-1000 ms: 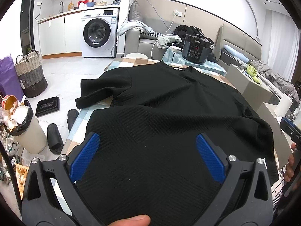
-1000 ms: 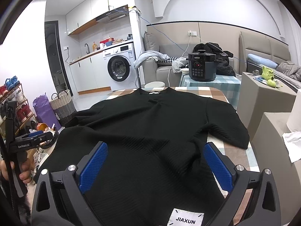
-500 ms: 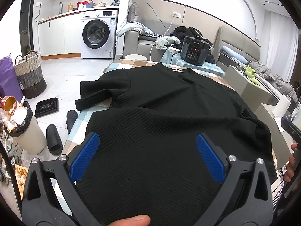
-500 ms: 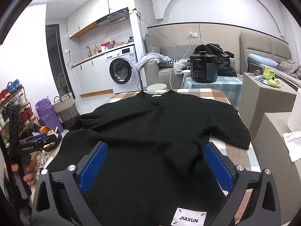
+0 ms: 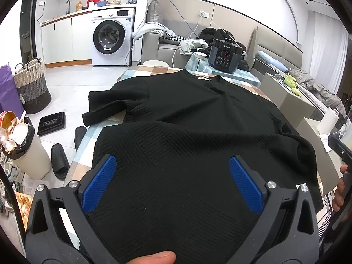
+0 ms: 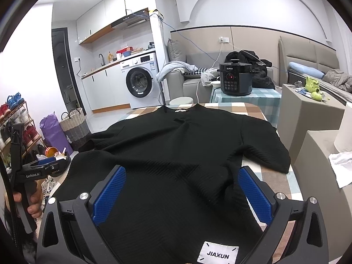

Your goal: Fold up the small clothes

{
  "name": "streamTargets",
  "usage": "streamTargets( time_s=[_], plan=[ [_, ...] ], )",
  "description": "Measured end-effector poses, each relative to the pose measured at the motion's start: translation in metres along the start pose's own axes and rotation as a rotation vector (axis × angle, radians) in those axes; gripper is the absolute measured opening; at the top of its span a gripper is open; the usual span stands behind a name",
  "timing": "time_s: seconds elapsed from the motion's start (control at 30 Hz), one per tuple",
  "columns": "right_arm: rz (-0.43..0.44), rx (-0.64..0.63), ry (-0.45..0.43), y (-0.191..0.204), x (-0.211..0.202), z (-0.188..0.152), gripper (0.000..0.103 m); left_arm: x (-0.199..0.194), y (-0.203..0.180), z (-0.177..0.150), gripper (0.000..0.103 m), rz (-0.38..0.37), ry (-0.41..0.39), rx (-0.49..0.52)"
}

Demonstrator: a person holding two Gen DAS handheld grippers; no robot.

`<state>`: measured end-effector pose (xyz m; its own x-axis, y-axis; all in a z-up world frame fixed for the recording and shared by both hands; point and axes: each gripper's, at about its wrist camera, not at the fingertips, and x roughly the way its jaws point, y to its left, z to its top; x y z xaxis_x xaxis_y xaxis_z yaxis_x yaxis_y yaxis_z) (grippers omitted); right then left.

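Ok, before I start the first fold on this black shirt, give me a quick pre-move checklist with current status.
1. Left gripper open: ok.
2. Right gripper open: ok.
3. Black shirt lying on the checked table: ok.
4. Shirt smoothed flat: not ok, ridges cross the body.
5. Left sleeve fully on the table: not ok, it overhangs the edge.
6. Hem edge visible for gripping: cannot tell, hidden below both views.

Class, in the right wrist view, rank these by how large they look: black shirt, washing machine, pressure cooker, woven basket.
1. black shirt, though nearest the camera
2. washing machine
3. pressure cooker and woven basket look alike; unranked
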<state>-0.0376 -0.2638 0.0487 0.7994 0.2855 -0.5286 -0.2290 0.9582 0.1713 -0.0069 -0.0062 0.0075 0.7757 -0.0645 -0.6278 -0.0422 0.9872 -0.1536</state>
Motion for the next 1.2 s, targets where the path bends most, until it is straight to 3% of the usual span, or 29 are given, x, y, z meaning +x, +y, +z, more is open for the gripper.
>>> streamTargets(
  time_s=[0.97, 1.2],
  plan=[
    [-0.026, 0.053, 0.013, -0.019, 0.003, 0.001, 0.103, 0.025, 0.024, -0.001, 0.102, 0.034, 0.026, -0.045],
    [-0.022, 0.127, 0.033, -0.030, 0.008, 0.004, 0.103, 0.029, 0.039, 0.003, 0.102, 0.043, 0.029, -0.080]
  ],
)
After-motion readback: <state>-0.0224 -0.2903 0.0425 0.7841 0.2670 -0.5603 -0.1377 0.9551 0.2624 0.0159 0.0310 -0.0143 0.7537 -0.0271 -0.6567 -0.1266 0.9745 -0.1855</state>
